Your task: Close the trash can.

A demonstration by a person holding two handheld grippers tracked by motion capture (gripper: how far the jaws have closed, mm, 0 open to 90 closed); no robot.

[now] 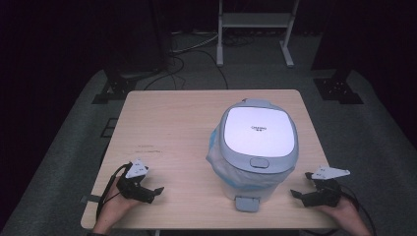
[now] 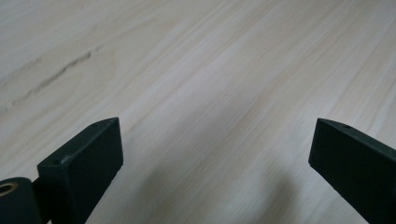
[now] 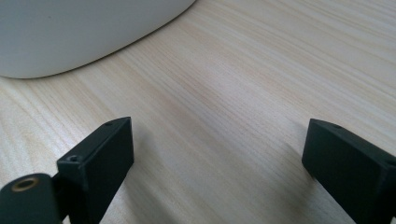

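Observation:
A white pedal bin (image 1: 257, 132) with a grey-rimmed lid stands shut on the right half of the wooden table (image 1: 172, 123). A pale blue bag liner (image 1: 216, 157) bulges under the rim, and a grey pedal (image 1: 246, 203) sticks out at the front. My left gripper (image 1: 153, 193) rests near the front left corner, open, with bare wood between its jaws (image 2: 215, 149). My right gripper (image 1: 301, 185) lies open just right of the bin, near the front edge. In the right gripper view the bin's white wall (image 3: 70, 32) curves at the upper left, apart from that gripper (image 3: 217, 149).
The table's front edge runs just below both hands. A dark scuff mark (image 1: 147, 147) lies on the wood at the left. Beyond the table are a white metal stand (image 1: 255, 22), floor cables (image 1: 187, 54) and black stand feet (image 1: 115, 86) on grey carpet.

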